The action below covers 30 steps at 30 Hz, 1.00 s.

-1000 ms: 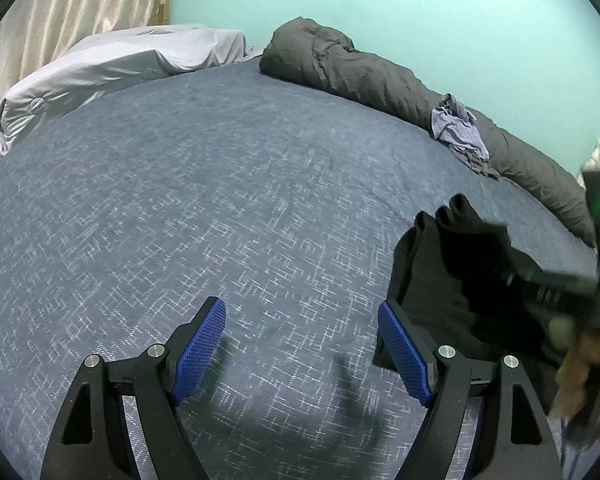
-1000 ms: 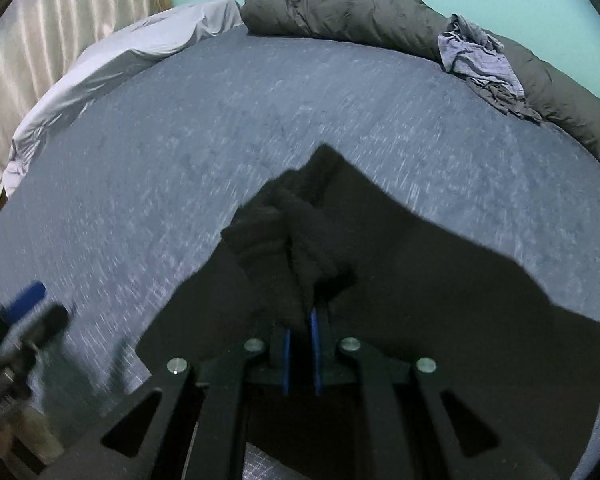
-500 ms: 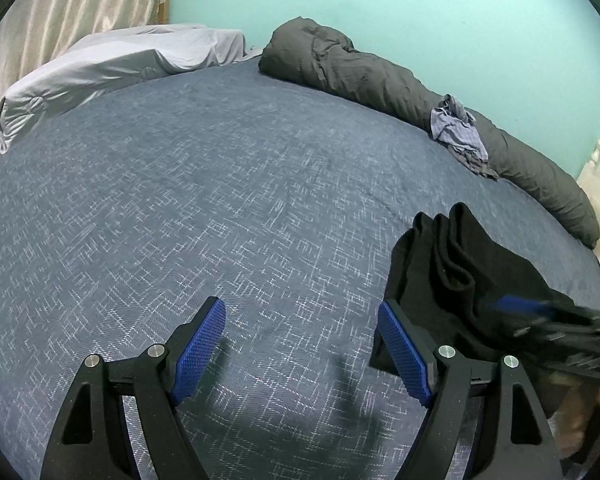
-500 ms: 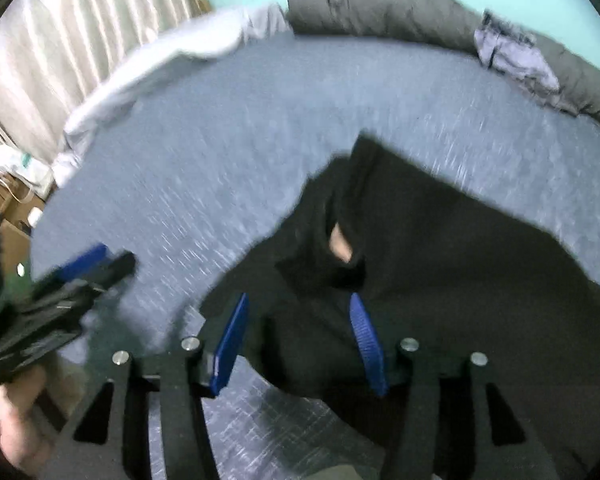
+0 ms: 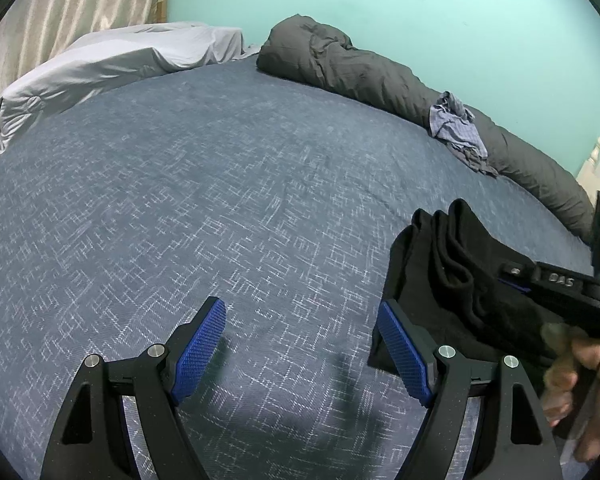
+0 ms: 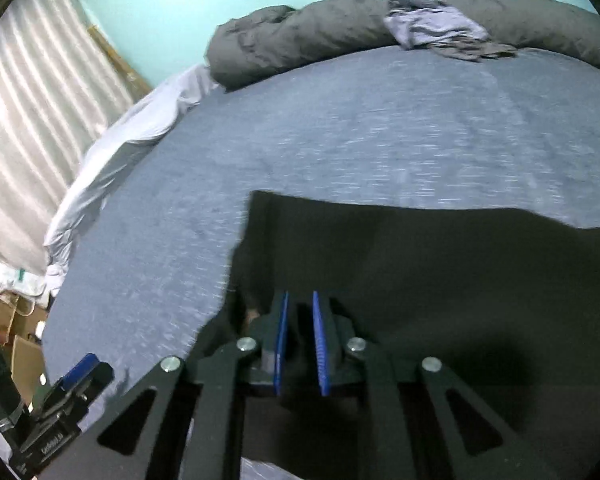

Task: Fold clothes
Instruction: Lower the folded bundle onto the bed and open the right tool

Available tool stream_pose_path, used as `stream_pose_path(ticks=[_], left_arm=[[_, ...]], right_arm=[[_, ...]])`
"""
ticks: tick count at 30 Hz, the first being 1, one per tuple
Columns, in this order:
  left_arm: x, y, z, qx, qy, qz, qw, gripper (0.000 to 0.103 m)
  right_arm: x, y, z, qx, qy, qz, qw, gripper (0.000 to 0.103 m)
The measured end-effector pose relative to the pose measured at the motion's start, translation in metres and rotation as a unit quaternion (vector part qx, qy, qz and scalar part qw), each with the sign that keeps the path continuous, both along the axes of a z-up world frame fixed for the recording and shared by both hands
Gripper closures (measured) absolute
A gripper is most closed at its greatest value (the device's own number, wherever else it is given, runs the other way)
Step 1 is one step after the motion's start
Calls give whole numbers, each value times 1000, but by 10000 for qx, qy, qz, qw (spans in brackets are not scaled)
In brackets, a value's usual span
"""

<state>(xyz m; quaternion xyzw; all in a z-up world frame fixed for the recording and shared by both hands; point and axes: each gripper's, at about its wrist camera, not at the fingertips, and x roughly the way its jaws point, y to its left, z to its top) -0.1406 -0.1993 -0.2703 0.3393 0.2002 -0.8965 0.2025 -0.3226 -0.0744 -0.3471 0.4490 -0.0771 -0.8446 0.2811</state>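
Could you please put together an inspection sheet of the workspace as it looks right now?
Surface: bed with blue patterned cover, mostly bare.
Job's things: black garment lying on the bed, bunched at one edge.
Clutter: crumpled grey-blue cloth on rolled dark grey duvet; pale sheet heaped at the far edge.
Grippers: left tongs open over bare cover; right tongs nearly closed over the garment, contents not discernible.
Cables: nothing seen.
Surroundings: turquoise wall, curtain, cardboard boxes beside the bed.
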Motion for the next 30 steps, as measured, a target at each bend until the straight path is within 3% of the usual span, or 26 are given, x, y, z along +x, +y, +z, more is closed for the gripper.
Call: stream_pose_path(ticks=[4,8,13,17,20,24,26,30], left_arm=[[0,-1,0,8,-6,4,10000,21],[-1,-2,-1,34,-11,-23,10000,21],[-1,0,-1,38,-15,-63,10000,21],[1,-2,-1,69,10,-40,10000,21],[1,-3,-1,114,26,-43,9999,21],[-1,1,-2,127,3,-128,9998,21],[-2,2,-2,139,7,-160,9998,21],[-3,0,-3,184,-9,-166,9997,21]], right_arm=[[4,-33,-20,329,-2,155,9993,95],[17,-54,-21,701,231,255,9969,96],[27,-56,-12,687,433,624,9947,96],[35,-10,18,438,931,-117,9946,96],[26,22,8,469,710,-667,9941,96],[27,12,-28,758,339,-356,9959,96],[34,2,-37,933,384,-275,9945,96],[41,1,-30,435,412,-224,9980,96]])
